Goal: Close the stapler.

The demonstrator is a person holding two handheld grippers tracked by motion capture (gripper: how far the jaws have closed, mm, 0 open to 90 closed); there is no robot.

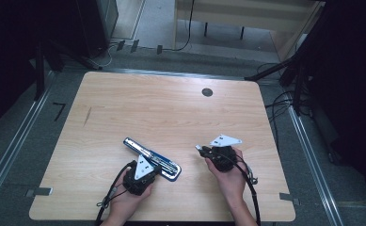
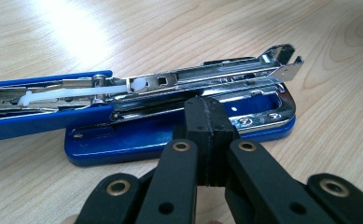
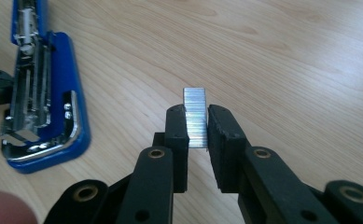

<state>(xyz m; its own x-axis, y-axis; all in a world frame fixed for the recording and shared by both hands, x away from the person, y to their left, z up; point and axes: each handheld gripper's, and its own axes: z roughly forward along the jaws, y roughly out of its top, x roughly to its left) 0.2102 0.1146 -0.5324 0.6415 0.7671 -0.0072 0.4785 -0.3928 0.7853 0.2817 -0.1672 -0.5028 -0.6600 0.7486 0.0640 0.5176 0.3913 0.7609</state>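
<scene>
A blue stapler [image 1: 148, 157] lies open on the wooden table [image 1: 171, 103], its metal magazine [image 2: 207, 77] raised off the blue base [image 2: 123, 142] and its top arm swung back. My left gripper [image 1: 155, 170] is shut, and its tip [image 2: 210, 112] rests at the near side of the stapler, against the base. My right gripper [image 1: 200, 149] sits to the right of the stapler, shut on a silver strip of staples [image 3: 194, 114] that stands upright between its jaws. The stapler [image 3: 44, 93] lies at the left in the right gripper view.
A round dark hole [image 1: 207, 92] sits near the table's far right edge, and a dark streak [image 1: 87, 116] marks the left part. Stands, cables and a wooden desk [image 1: 246, 14] surround the table on the floor.
</scene>
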